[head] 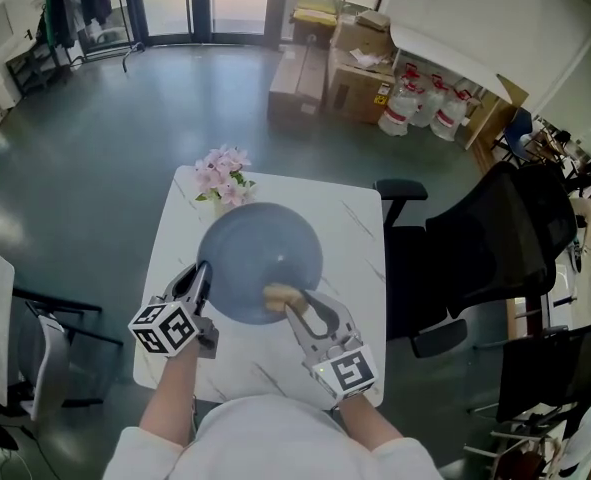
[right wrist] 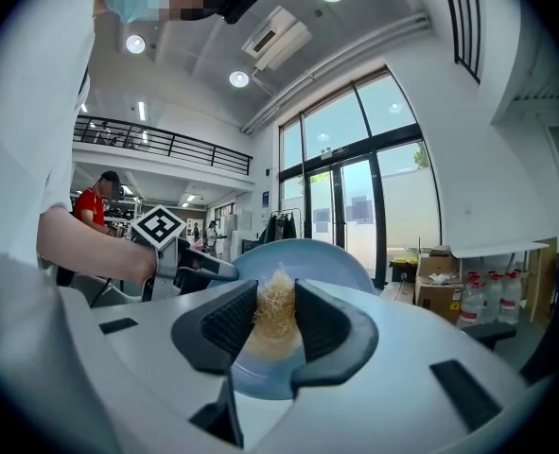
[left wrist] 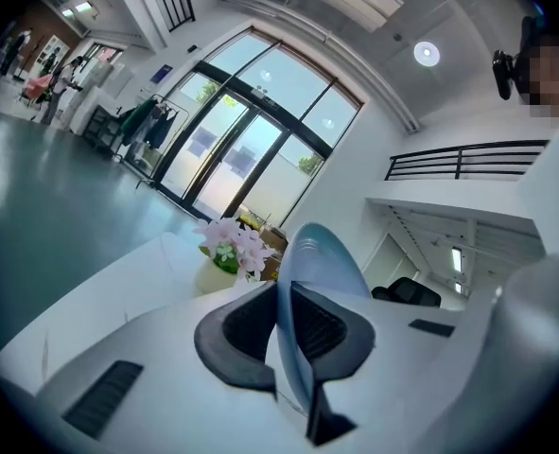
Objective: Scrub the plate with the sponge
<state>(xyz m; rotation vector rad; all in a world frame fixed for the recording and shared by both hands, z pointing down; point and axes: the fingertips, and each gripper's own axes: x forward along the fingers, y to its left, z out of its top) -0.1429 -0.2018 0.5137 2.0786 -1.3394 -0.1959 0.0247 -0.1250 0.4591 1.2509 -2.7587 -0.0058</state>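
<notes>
Blue-grey plate [head: 260, 253] above the middle of the white table [head: 360, 228]. My left gripper [head: 203, 271] is clamped on its near-left rim, I judge to steady it. My right gripper [head: 293, 306] pinches the tan fibrous sponge [head: 278, 295] at the plate's near edge, placed for scrubbing. I cannot tell whether the plate rests on the table or is lifted, and the jaws hide any sponge contact.

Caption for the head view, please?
Left gripper grips the plate by its rim; right gripper holds a sponge at its near edge, over a white table with flowers.
</notes>
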